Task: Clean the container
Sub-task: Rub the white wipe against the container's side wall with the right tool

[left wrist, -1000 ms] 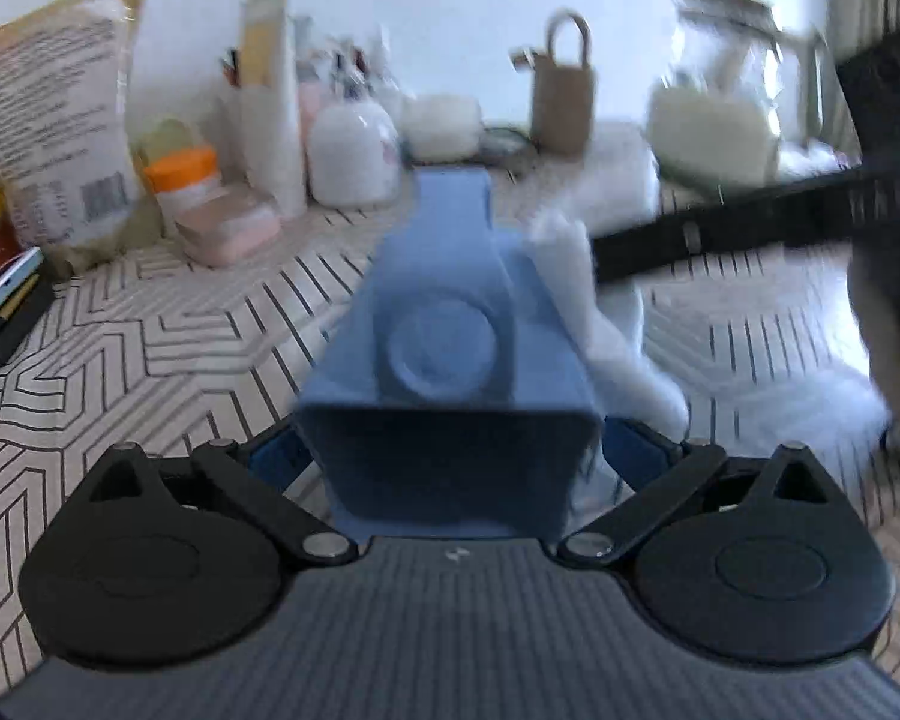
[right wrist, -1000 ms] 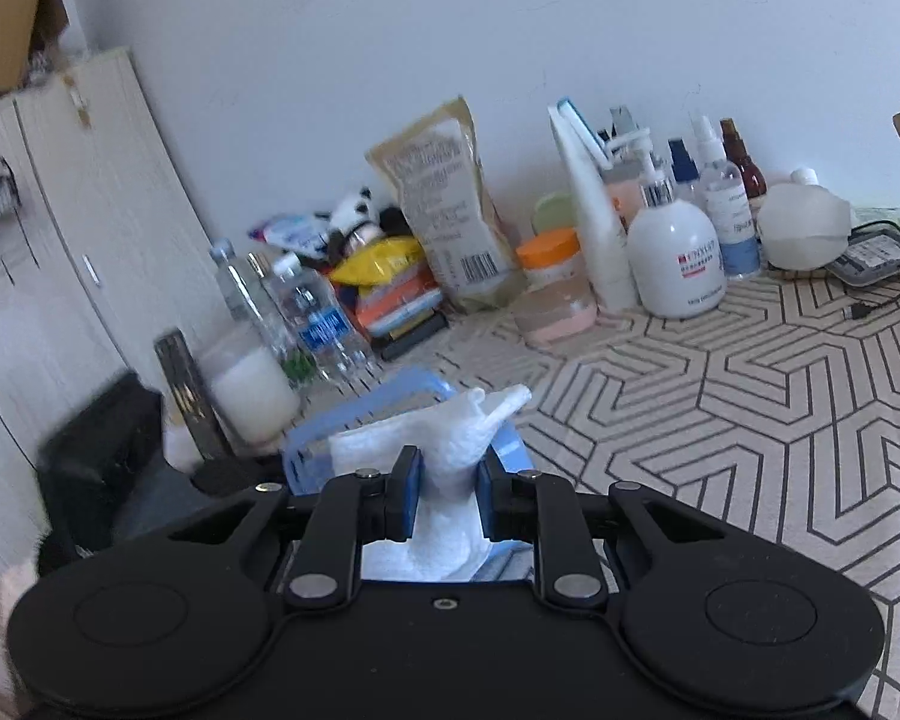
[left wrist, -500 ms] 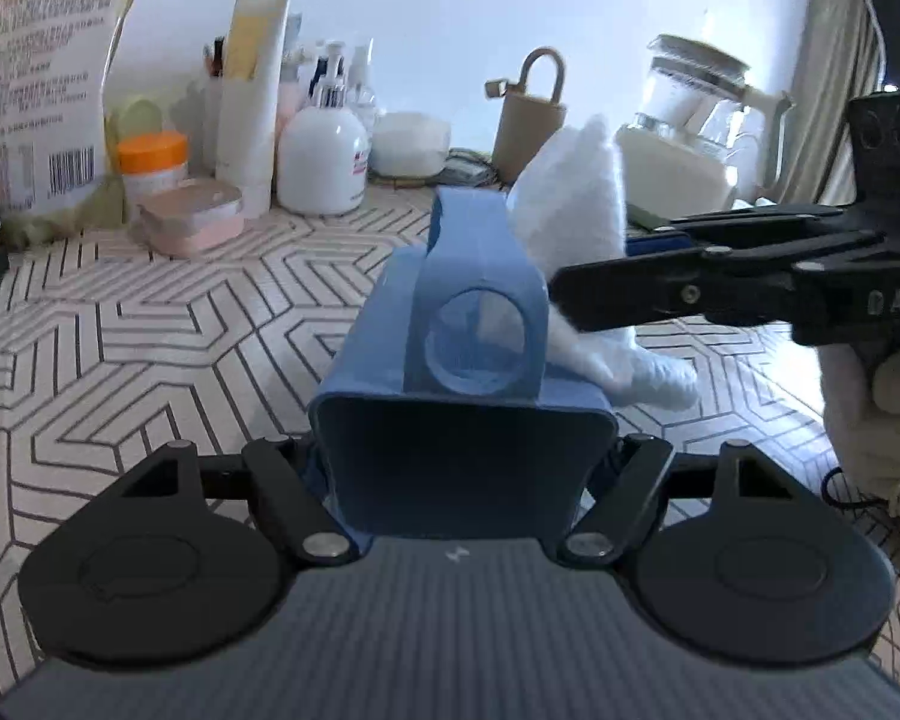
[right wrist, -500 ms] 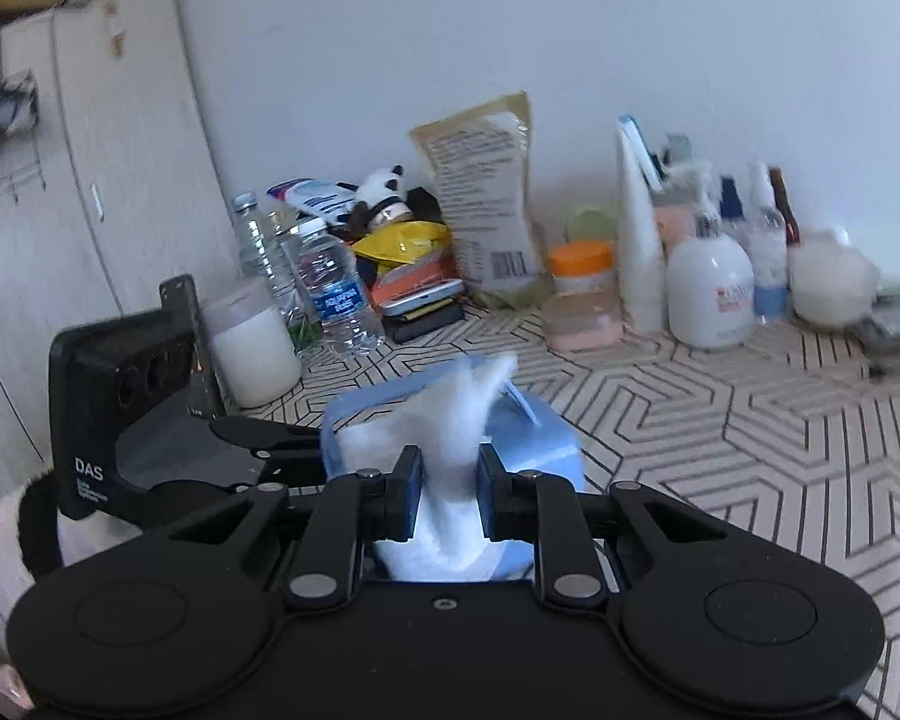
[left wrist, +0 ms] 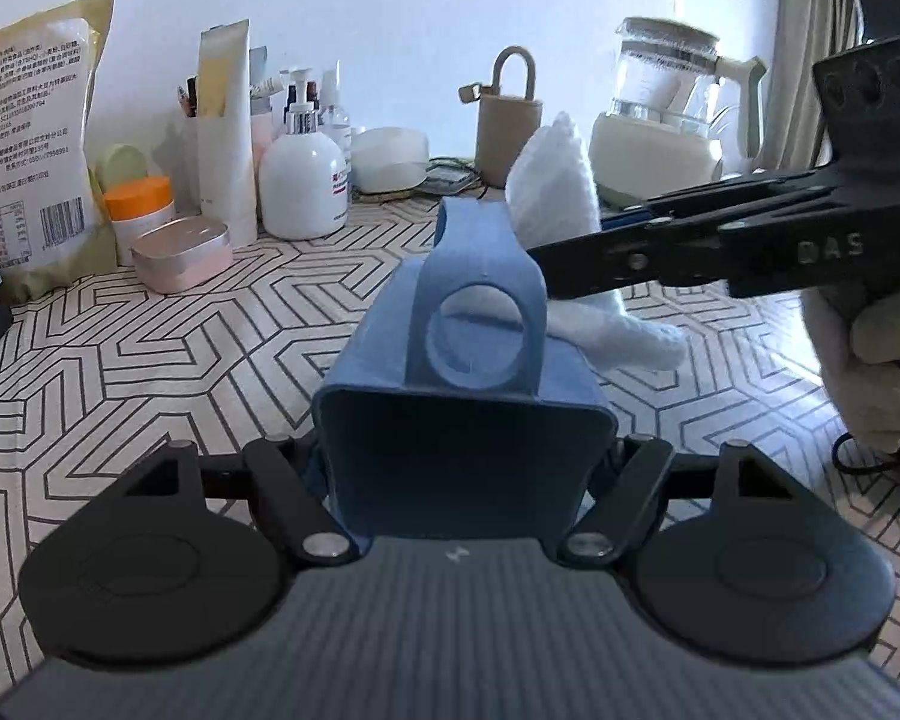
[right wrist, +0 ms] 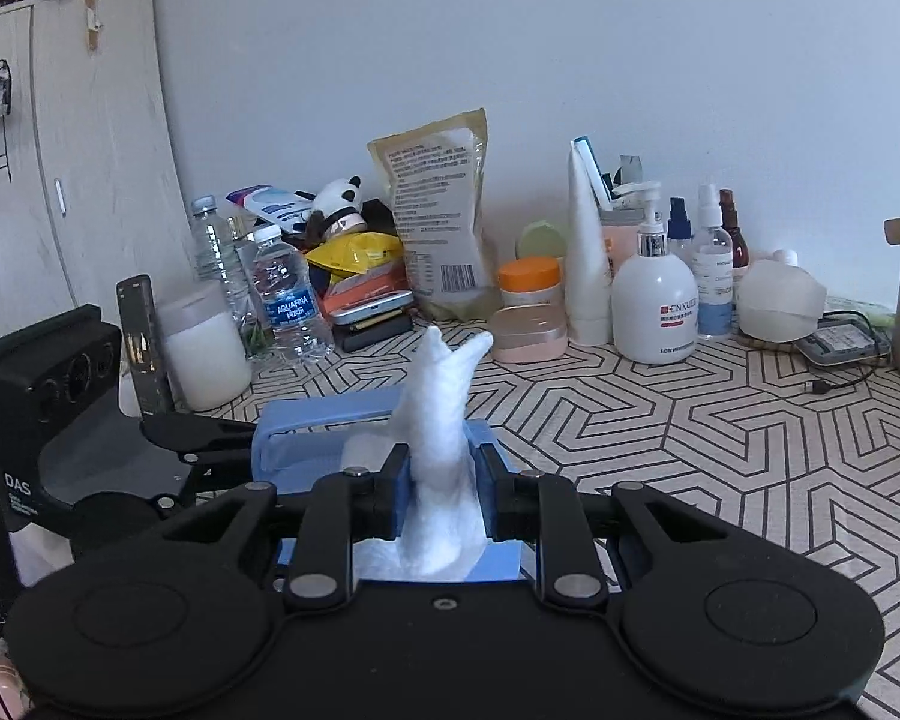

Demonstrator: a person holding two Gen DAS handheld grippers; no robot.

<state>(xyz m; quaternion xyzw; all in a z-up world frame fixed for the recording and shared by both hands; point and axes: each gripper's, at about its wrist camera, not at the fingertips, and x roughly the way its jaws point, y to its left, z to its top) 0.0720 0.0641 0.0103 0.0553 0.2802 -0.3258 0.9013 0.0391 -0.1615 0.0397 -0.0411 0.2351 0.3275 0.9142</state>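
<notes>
Near the middle of the table: blue container (left wrist: 462, 420), held up above the patterned cloth.
Left gripper (left wrist: 459, 474): jaws squeezed on both sides of the blue container, close to its near end.
Blue container handle (left wrist: 480, 300): a flat strap with a round hole, running along the top away from the left camera.
Right gripper (right wrist: 444, 498): jaws pinched tight on a white wipe (right wrist: 441, 420), just above the blue container.
White wipe: one end sticks up past the container, the other end hangs down onto it.
Gloved hand (left wrist: 870, 354): holds the right gripper, to the right of the container.
Table cloth (right wrist: 720, 450): wide bare room to the right of the container, and some to its left too.
Back edge, behind the container: white pump bottle (right wrist: 654, 306), pink case (right wrist: 528, 333), orange-lid jar (right wrist: 528, 279), tall white tube (right wrist: 585, 264), big food bag (right wrist: 438, 216), all well apart from the container.
Left of the container: water bottles (right wrist: 288, 300) and a white jar (right wrist: 204, 354), near the left gripper's body.
Far right behind the container: tan jug (left wrist: 507, 126) and glass kettle (left wrist: 660, 120), close to the wall.
</notes>
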